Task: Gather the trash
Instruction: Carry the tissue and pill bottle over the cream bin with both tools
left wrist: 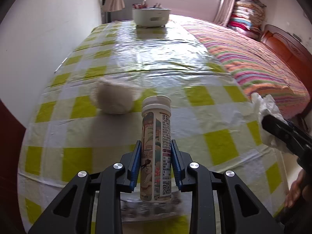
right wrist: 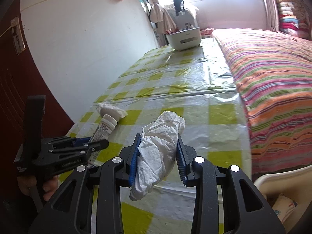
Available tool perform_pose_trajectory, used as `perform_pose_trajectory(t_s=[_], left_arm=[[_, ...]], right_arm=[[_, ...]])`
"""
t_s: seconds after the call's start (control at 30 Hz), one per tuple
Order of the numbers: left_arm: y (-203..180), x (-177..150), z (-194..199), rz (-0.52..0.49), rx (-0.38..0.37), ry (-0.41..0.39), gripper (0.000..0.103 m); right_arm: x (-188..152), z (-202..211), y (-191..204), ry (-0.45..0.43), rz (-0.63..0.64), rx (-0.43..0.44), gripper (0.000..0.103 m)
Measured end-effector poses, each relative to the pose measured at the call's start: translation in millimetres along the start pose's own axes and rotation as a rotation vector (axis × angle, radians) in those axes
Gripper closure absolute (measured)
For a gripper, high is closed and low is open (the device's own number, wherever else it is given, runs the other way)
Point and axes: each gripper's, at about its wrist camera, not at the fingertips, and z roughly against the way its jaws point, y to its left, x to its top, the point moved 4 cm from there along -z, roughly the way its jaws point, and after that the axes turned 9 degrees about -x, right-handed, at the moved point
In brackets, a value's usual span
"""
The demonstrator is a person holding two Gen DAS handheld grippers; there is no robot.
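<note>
My left gripper [left wrist: 156, 162] is shut on a white printed tablet tube [left wrist: 156, 148] with a white cap, held above the checked tablecloth [left wrist: 78, 136]. It also shows in the right wrist view [right wrist: 104, 131], held by the left gripper [right wrist: 91, 143]. My right gripper [right wrist: 159, 157] is shut on a crumpled white tissue [right wrist: 158, 150], which also shows at the right edge of the left wrist view [left wrist: 265, 107]. Another crumpled tissue wad [left wrist: 115, 101] lies on the cloth beyond the tube; it also shows in the right wrist view [right wrist: 110, 110].
A white bin-like container [left wrist: 151, 16] stands at the table's far end. A striped bedspread [left wrist: 253, 62] borders the table on the right. A white wall [left wrist: 48, 29] runs along the left. A cream plastic rim [right wrist: 282, 177] shows at lower right.
</note>
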Motion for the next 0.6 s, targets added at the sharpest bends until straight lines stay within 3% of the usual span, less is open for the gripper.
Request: perform_pose_trajectory(t_s=[0.6], left_arm=[[-113.0,-5.5,-13.4,-0.148,-0.190,0.013,0.075]], right_arm=[[4.9,55.6,-88.1,-0.124,-0.104,-0.157,0.070]])
